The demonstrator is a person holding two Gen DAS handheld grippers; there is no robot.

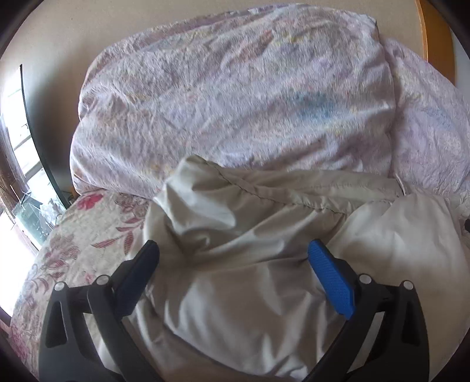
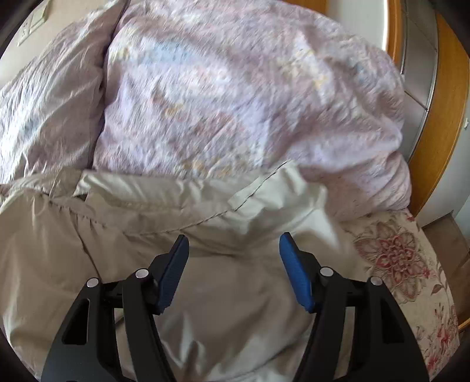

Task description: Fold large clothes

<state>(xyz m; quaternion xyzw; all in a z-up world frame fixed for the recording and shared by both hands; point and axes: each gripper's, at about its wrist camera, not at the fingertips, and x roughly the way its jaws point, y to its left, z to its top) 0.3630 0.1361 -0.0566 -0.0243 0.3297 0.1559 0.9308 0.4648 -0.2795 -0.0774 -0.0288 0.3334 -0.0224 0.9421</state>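
While both grippers hover over the bed, we see the task item, a pale beige garment [image 1: 243,264], lying crumpled on a floral bedspread [image 1: 73,244].

Left wrist view: left gripper [image 1: 233,255] at 6 o'clock, jaws spread wide, nothing between them but the garment underneath. Whether the pads [image 1: 330,279] touch the cloth, we cannot tell. Garment fills the lower half, from 6 toward 3 o'clock. A stitched seam [image 1: 264,194] runs across its far edge, gathered and wavy. A whiter, brighter part of the garment sits at 4 o'clock. Bedspread shows at 8 o'clock, cream with red flowers. A big rumpled lilac duvet [image 1: 235,97] is heaped at 12 o'clock, touching the garment's far edge. Window [image 1: 20,164] at 9 o'clock, blown out by light. Wooden bed frame [image 1: 434,32] at 1 o'clock.

Right wrist view: right gripper [image 2: 233,244] at 6 o'clock, jaws also spread, holding nothing, garment [image 2: 223,288] beneath. Garment spans from 9 o'clock through centre to about 4 o'clock; a folded corner of it sticks up at 2 o'clock of the gripper. Seam [image 2: 164,226] runs just beyond the fingertips. Duvet [image 2: 235,94] piled at 12 o'clock, blurry. Bedspread [image 2: 411,264] visible at 4 o'clock. Wooden frame [image 2: 440,102] at 2 to 3 o'clock. Wall switch [image 2: 33,23] at 11 o'clock.
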